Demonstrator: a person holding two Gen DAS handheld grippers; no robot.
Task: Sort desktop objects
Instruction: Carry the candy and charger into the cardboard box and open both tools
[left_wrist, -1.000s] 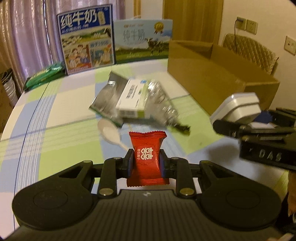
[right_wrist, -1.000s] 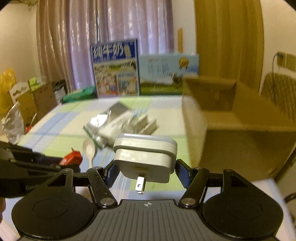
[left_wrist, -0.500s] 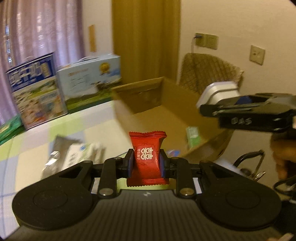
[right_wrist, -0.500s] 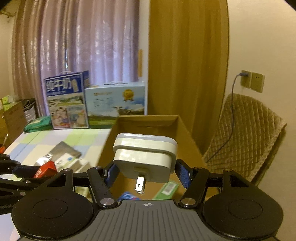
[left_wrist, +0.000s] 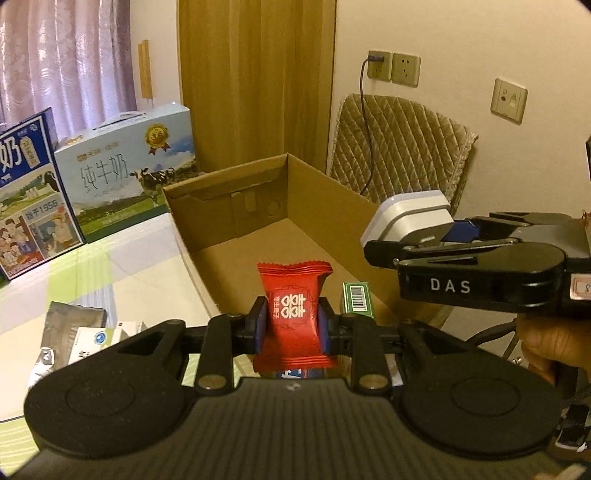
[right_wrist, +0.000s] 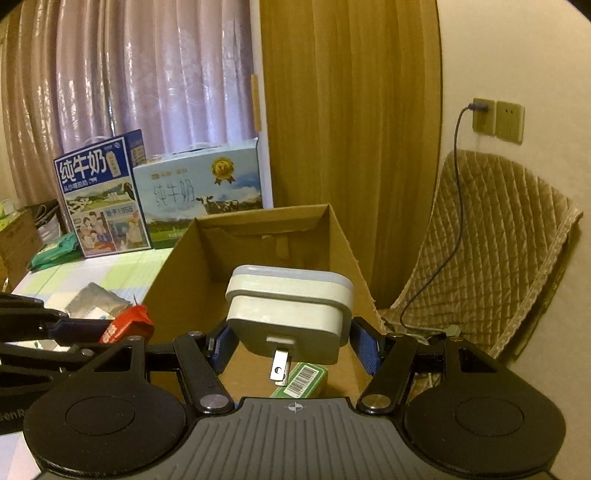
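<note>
Hovering both claws over open cardboard box (left_wrist: 258, 236): my left claw (left_wrist: 291, 325) pinching red candy (left_wrist: 293, 314), right claw (right_wrist: 291, 332) gripping white charger (right_wrist: 290, 314) (box floor lying directly below).

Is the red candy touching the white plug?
Apart. The left wrist view shows the red candy in the left gripper, with open space before the white plug.

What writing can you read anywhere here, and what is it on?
"DAS": side of the right hand-held gripper.
"纯牛奶": dark blue milk carton.
"纯牛奶": light blue milk carton.
"囍": red candy in the left hand-held gripper.
Barcode digits on the green box: too small to read.
</note>
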